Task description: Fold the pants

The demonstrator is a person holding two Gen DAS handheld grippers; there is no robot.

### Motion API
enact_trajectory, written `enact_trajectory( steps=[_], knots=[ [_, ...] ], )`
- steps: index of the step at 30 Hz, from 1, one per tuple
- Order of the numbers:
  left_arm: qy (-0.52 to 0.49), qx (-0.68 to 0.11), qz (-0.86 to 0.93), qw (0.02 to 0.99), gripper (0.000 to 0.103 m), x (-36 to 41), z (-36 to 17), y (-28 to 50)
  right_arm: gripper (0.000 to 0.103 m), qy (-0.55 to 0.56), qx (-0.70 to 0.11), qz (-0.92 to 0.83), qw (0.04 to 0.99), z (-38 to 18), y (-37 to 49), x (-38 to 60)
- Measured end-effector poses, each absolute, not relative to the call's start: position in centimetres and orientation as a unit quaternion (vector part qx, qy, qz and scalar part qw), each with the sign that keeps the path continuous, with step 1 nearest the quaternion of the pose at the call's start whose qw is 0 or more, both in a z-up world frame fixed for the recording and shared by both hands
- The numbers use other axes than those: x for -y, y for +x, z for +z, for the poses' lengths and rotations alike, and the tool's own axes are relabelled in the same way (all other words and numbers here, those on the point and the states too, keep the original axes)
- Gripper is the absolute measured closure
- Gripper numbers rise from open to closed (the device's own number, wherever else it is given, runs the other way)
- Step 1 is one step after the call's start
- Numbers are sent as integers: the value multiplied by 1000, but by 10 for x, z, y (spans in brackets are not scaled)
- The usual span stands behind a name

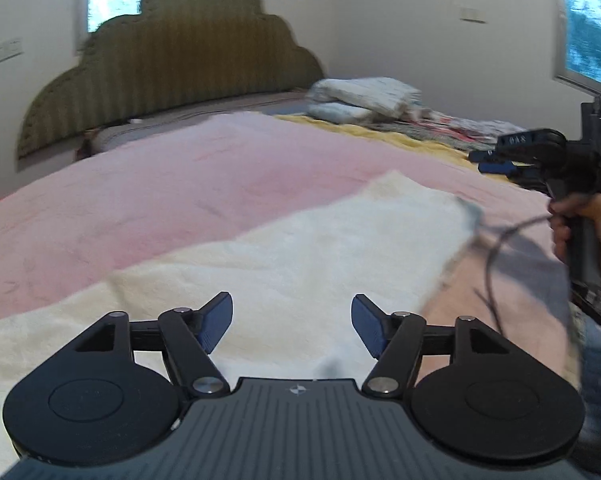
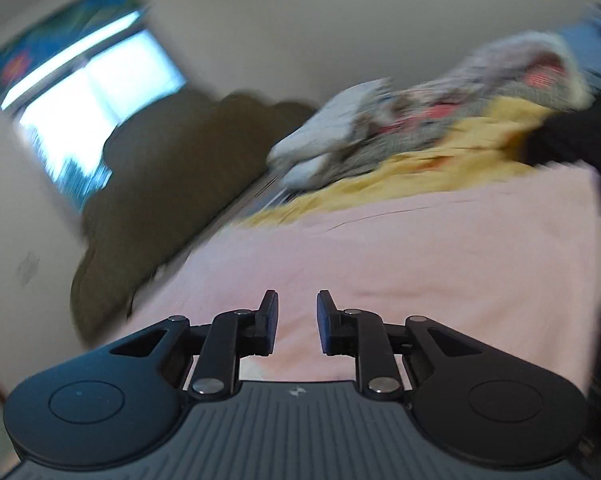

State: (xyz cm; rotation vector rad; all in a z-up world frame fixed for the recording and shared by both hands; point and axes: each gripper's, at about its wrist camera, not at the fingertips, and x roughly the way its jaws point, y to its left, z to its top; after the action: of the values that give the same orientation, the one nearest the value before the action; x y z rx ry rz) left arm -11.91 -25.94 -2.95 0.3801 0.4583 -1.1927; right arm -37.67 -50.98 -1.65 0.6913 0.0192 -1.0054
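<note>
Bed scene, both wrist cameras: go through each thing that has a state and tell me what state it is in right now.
Pants: cream, lying flat on the pink blanket, held by neither gripper.
Left gripper: jaws open, nothing between them, above the pants.
Right gripper: jaws a little apart, nothing between them, held in a hand.
Folded laundry: stacked near the headboard.
Cable: hanging loose below the right gripper.

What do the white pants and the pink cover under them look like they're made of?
The white pants look like a thick fleece or plush: fuzzy matte nap, soft rounded edges. The pink cover also seems a soft brushed fabric, matte with faint creases; blur leaves its weave unclear.
</note>
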Motion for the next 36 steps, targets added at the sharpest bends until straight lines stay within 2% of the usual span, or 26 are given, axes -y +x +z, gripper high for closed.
enact_trajectory(
  steps=[1, 3, 8, 10, 11, 14, 18, 24, 32, 36],
  knots=[
    [179, -218, -534, 797, 32, 265, -29, -111, 81, 308, -47, -444, 840, -12, -355, 513],
    [187, -239, -508, 806, 30, 278, -31, -92, 73, 271, -128, -374, 878, -7, -306, 515],
    [207, -314, -445, 813, 29, 305, -53, -39, 71, 188, -259, -270, 908, -21, -211, 512],
    [202, -334, -421, 819, 25, 307, -60, -22, 58, 156, -325, -284, 888, -40, -188, 520],
    [190, -337, -419, 821, 28, 304, -57, -19, 50, 141, -333, -298, 883, -45, -186, 523],
    [177, -325, -418, 830, 26, 291, -46, -26, 47, 138, -304, -353, 874, -35, -201, 518],
    [193, -309, -426, 828, 25, 287, -47, -50, 47, 138, -277, -277, 910, -19, -231, 479],
    [213, -294, -424, 830, 20, 291, -59, -67, 45, 104, -337, -246, 903, -45, -232, 447],
    [206, -298, -420, 832, 16, 287, -60, -69, 44, 150, -280, -270, 909, -31, -252, 443],
    [208, -298, -419, 832, 16, 287, -59, -72, 40, 120, -322, -268, 900, -43, -244, 441]
  ],
)
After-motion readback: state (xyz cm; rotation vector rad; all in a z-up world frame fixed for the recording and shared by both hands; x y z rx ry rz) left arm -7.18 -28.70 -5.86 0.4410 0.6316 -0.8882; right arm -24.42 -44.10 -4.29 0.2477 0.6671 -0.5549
